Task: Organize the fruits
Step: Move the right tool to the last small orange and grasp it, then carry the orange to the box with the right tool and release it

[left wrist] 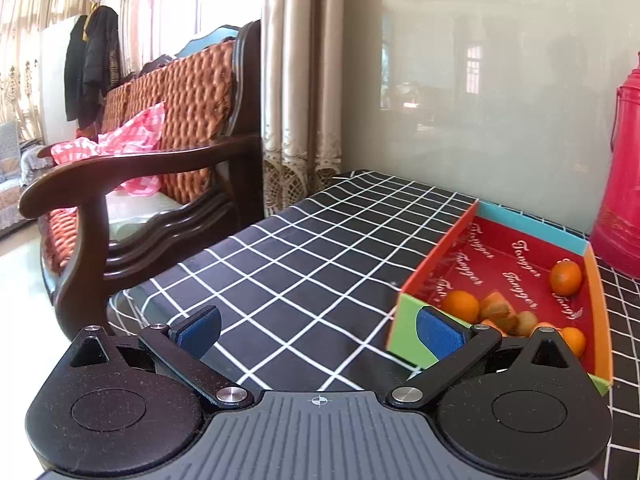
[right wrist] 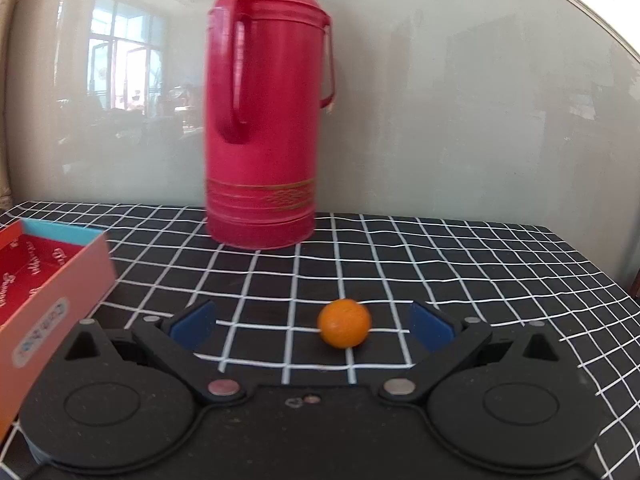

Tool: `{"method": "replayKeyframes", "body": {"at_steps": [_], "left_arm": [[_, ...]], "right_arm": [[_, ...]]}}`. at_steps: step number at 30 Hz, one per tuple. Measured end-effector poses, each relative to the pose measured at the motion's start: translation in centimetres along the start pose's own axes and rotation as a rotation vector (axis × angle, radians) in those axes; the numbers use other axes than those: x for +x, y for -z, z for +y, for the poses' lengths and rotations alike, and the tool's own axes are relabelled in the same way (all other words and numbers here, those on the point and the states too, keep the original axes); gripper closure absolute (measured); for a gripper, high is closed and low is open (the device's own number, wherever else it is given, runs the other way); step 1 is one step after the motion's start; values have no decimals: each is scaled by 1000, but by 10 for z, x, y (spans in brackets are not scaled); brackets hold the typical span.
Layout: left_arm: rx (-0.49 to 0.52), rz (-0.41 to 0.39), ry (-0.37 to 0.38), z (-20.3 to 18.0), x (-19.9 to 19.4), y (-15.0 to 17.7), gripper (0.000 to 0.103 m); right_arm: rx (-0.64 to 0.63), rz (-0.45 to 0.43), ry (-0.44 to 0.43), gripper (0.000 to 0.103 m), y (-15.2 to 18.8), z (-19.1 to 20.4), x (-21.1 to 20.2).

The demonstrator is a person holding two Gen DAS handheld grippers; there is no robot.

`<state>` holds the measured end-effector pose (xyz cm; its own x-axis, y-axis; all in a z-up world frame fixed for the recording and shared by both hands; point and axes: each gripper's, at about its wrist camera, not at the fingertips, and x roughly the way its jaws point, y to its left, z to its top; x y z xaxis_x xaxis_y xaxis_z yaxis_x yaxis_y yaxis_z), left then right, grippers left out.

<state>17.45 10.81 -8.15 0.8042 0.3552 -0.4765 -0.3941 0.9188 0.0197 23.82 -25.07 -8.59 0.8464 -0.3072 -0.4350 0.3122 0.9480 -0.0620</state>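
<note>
A shallow red box (left wrist: 440, 256) with coloured rims sits on the checked tablecloth and holds several small oranges (left wrist: 565, 277) and brownish fruits (left wrist: 498, 310). My left gripper (left wrist: 318, 330) is open and empty, its right finger just in front of the box's green near corner. In the right wrist view a single small orange (right wrist: 344, 328) lies on the cloth between the open fingers of my right gripper (right wrist: 312, 326), nearer the right finger, not touched. The box's orange side wall (right wrist: 52, 300) shows at the left of that view.
A tall red thermos (right wrist: 260, 120) stands on the table behind the orange, close to the box; it also shows in the left wrist view (left wrist: 624, 184). A glossy wall panel (left wrist: 480, 80) backs the table. A wooden sofa (left wrist: 160, 184) stands to the left of the table.
</note>
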Motion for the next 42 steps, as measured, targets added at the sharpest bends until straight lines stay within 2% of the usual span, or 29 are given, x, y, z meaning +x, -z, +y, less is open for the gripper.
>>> {"method": "replayKeyframes", "body": {"at_steps": [2, 4, 5, 10, 11, 13, 14, 15, 20, 24, 35, 38, 42], "left_arm": [[0, 3, 12, -4, 1, -1, 0], [-1, 6, 23, -8, 1, -1, 0], [-1, 6, 27, -10, 1, -1, 0], [9, 22, 36, -16, 4, 1, 0], [11, 26, 34, -16, 5, 1, 0], [10, 29, 32, -16, 5, 1, 0], [9, 29, 30, -15, 5, 1, 0], [8, 29, 27, -15, 5, 1, 0], [-13, 40, 11, -7, 8, 1, 0], [-42, 48, -2, 3, 10, 0, 0], [-73, 93, -67, 30, 20, 8, 0], [-63, 102, -77, 34, 21, 10, 0], [-65, 104, -89, 40, 22, 11, 0]], "right_arm": [[12, 33, -8, 12, -2, -8, 14], [37, 77, -27, 23, -3, -15, 27], [49, 98, -36, 32, -3, -18, 34], [49, 146, -41, 35, -1, -21, 53], [48, 152, -38, 39, -1, -21, 55], [57, 173, -40, 54, 1, -20, 59], [64, 184, -39, 67, 1, -20, 61], [66, 188, -33, 72, 2, -20, 63], [60, 179, -59, 72, 4, -19, 58], [-7, 117, -102, 72, 3, -2, 35], [-183, -78, -470, 72, -6, 88, -46], [-233, -83, -528, 72, -9, 113, -59], [-274, -62, -559, 72, -5, 140, -69]]}}
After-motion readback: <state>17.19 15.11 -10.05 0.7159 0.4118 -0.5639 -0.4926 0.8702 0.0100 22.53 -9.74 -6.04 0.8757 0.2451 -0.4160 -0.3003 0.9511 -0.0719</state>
